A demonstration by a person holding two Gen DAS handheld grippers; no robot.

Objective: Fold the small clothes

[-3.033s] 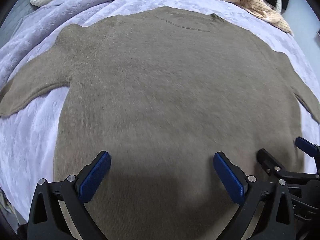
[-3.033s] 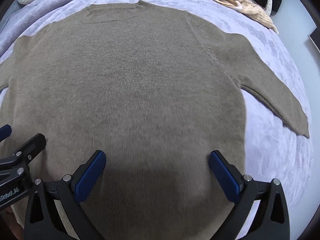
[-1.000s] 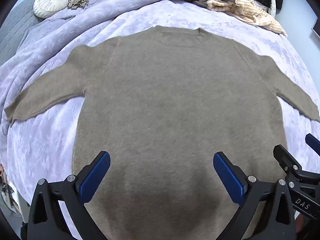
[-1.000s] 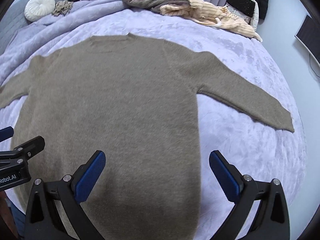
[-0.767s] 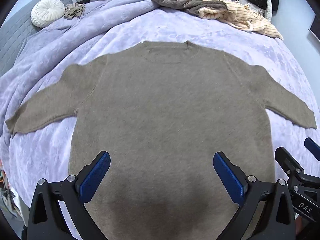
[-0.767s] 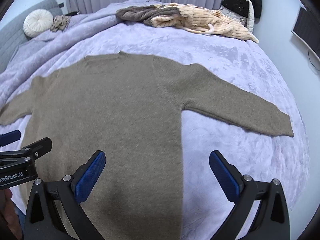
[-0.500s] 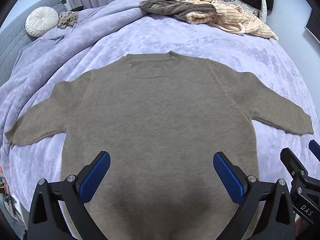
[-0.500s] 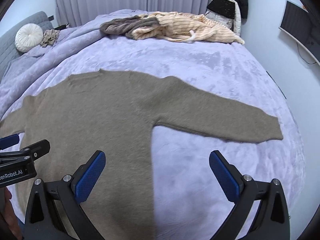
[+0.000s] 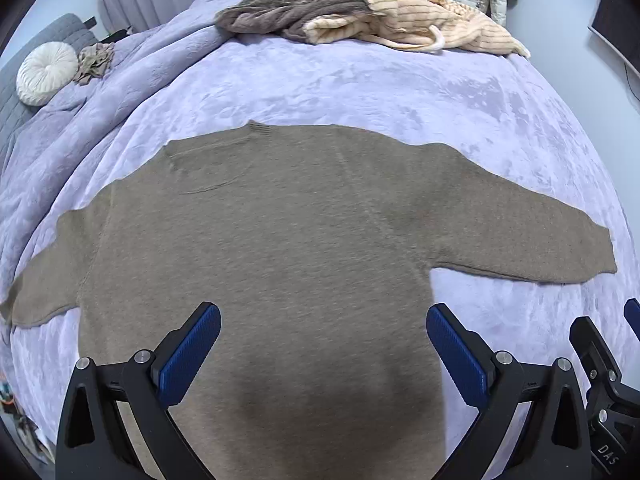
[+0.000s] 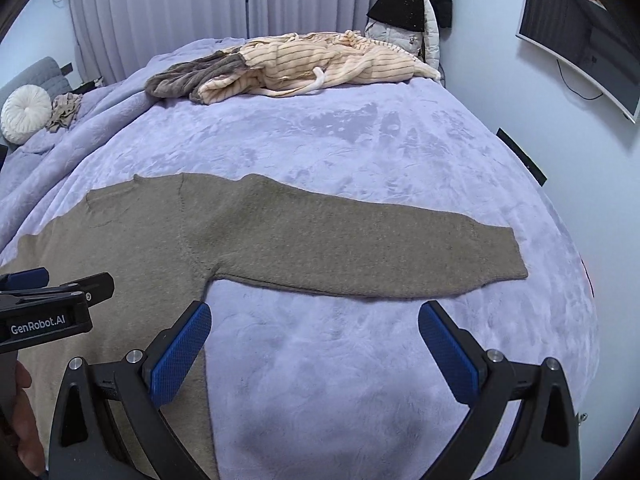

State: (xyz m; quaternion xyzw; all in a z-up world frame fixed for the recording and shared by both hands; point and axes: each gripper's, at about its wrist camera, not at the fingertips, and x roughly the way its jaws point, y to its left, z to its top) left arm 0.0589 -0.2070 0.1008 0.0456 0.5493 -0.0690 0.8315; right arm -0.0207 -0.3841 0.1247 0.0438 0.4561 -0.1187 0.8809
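Both tongs gaping wide, gripping nothing | I'm holding my left gripper (image 9: 323,338) above the flat olive-brown knitted sweater (image 9: 280,240) | my right gripper (image 10: 314,336) is hovering over bare lilac plush bedspread (image 10: 340,140) just below its outstretched right sleeve (image 10: 380,252) | sweater is lying spread, neckline away.

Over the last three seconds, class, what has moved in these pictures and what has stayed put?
Both grippers drew back from the brown sweater and swung right: the right gripper now hangs over bare purple blanket below the right sleeve; the left gripper is over the hem. Nothing was gripped. Sweater still flat, both grippers still open.
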